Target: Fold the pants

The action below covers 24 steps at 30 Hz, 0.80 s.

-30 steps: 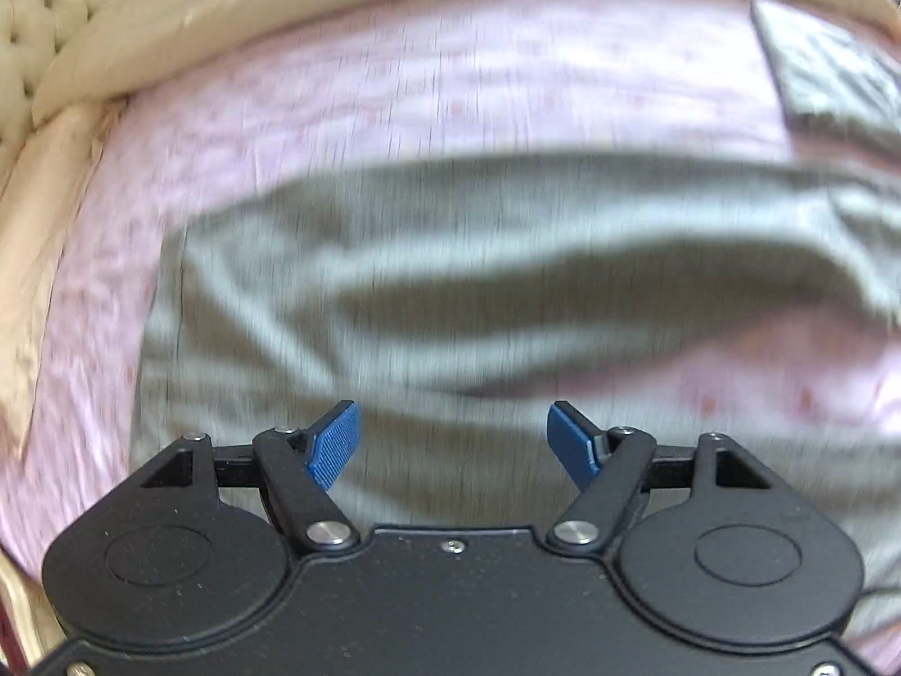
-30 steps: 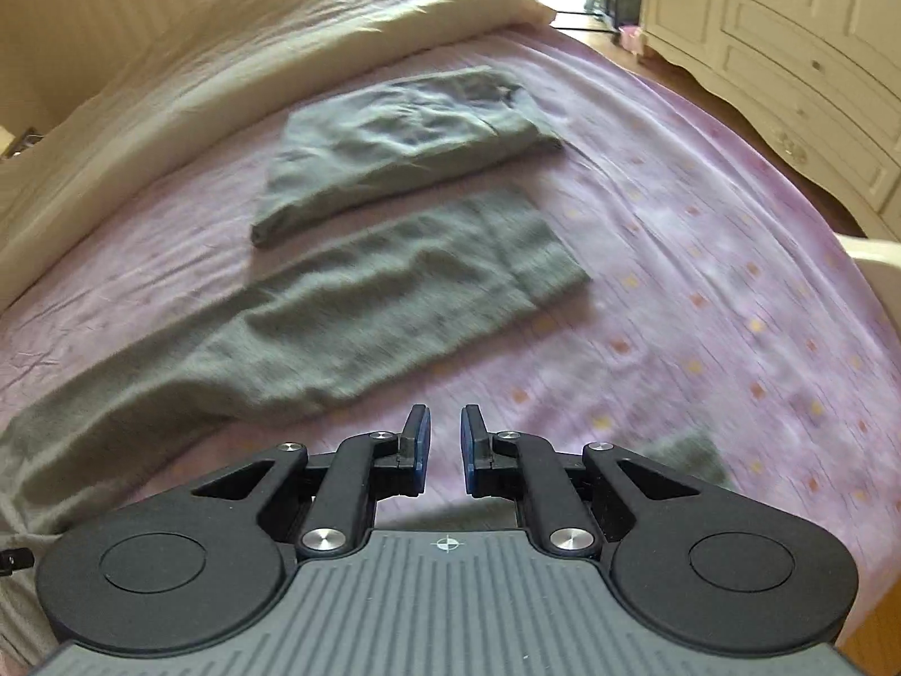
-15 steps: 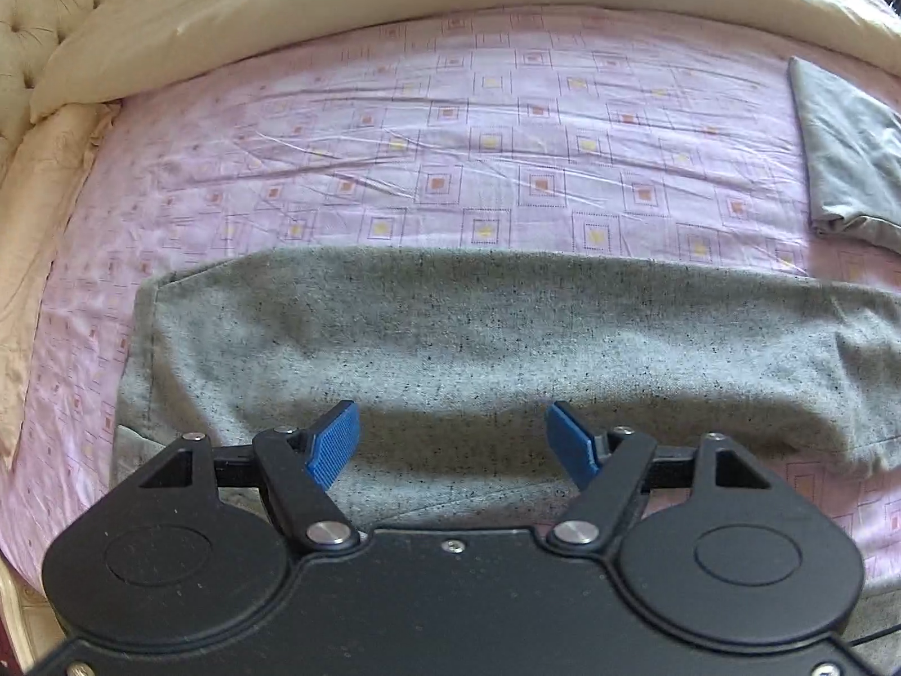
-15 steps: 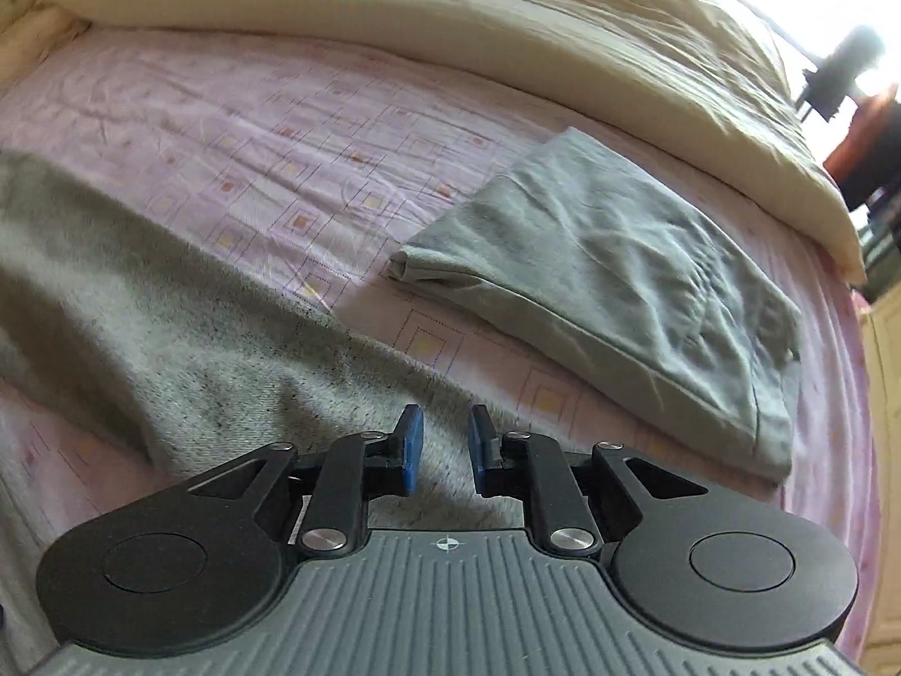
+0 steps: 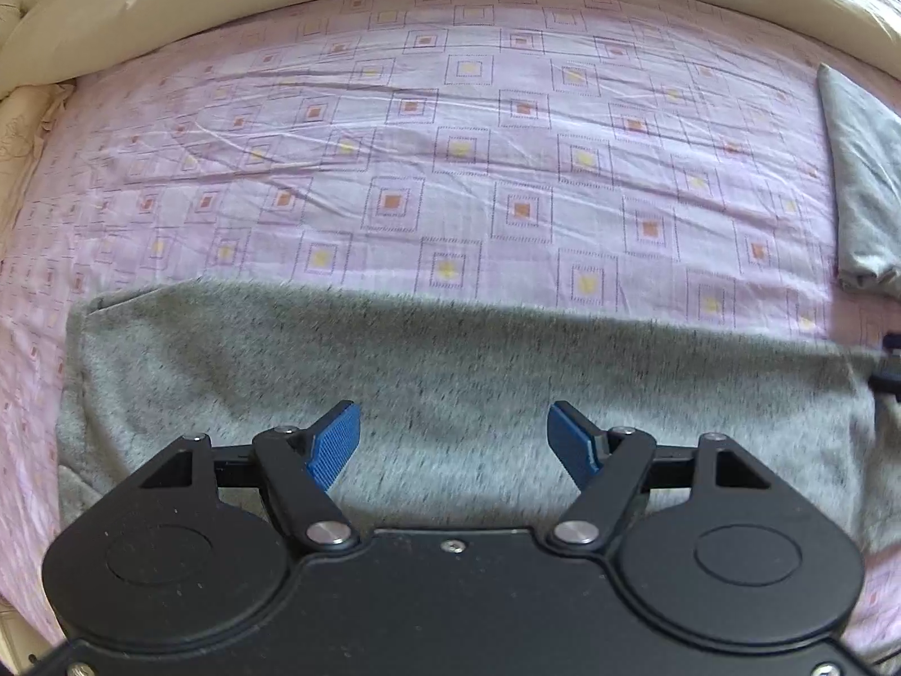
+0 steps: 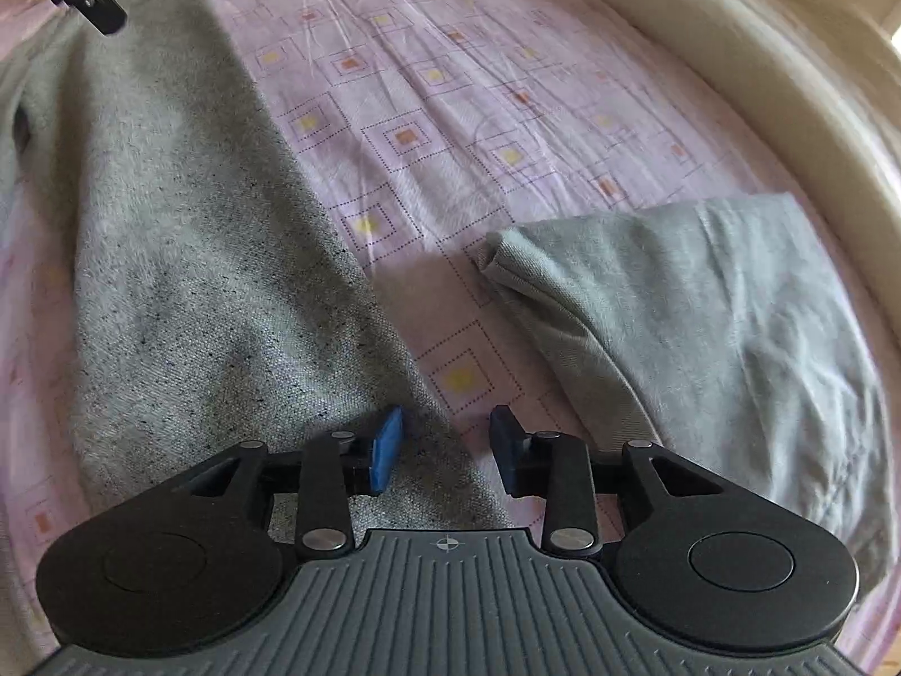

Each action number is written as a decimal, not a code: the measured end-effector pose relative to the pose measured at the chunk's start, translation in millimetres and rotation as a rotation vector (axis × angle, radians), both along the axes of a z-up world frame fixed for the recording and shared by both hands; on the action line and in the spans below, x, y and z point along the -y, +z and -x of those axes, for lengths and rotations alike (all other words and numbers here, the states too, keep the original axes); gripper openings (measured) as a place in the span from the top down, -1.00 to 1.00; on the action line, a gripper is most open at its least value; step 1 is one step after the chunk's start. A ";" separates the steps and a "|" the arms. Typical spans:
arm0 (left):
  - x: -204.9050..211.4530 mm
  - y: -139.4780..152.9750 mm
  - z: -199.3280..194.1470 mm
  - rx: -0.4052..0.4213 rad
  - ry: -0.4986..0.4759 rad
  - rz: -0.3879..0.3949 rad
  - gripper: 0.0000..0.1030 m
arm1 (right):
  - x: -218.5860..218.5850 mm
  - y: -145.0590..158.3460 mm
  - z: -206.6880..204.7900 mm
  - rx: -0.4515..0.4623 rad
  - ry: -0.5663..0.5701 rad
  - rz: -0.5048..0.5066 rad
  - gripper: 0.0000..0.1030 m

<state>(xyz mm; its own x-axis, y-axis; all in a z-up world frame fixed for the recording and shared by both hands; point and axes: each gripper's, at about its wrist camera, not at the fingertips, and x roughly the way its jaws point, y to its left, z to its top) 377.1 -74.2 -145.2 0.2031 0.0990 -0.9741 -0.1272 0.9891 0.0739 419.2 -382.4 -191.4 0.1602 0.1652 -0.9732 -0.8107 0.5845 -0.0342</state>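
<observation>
Pants [image 5: 450, 394] flat on bed sheet [image 5: 450, 141], long axis left-right in left wrist view. Left gripper [image 5: 453, 439] jaws spread wide above fabric. Right gripper [image 6: 445, 445] jaws opening, straddling pants edge, not pinching.

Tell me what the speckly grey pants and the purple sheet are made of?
The grey pants look like soft knit or brushed fabric, perhaps fleece or a wool blend: matte, fuzzy, flecked with dark specks. The purple sheet looks like thin, smooth woven cotton or similar: it holds fine, sharp creases and carries a printed pattern of squares. The exact fibre can't be told from looks.
</observation>
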 end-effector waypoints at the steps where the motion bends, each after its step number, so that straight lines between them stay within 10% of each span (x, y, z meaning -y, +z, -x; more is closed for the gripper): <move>1: 0.1 -1.6 -6.3 -0.002 0.002 0.009 -0.47 | 0.3 0.4 -3.6 -0.031 -0.028 -0.004 0.46; 4: -1.5 -5.7 -21.9 -0.014 0.022 0.045 -0.47 | -3.2 1.4 -3.2 -0.066 -0.072 -0.010 0.90; 16: -5.1 -27.7 -51.1 -0.077 0.107 0.197 -0.47 | -17.0 52.9 110.1 0.099 -0.017 -0.062 0.91; 24: 6.0 -48.4 -46.8 -0.141 0.102 0.105 -0.46 | -23.3 45.3 145.4 0.111 -0.089 -0.061 0.91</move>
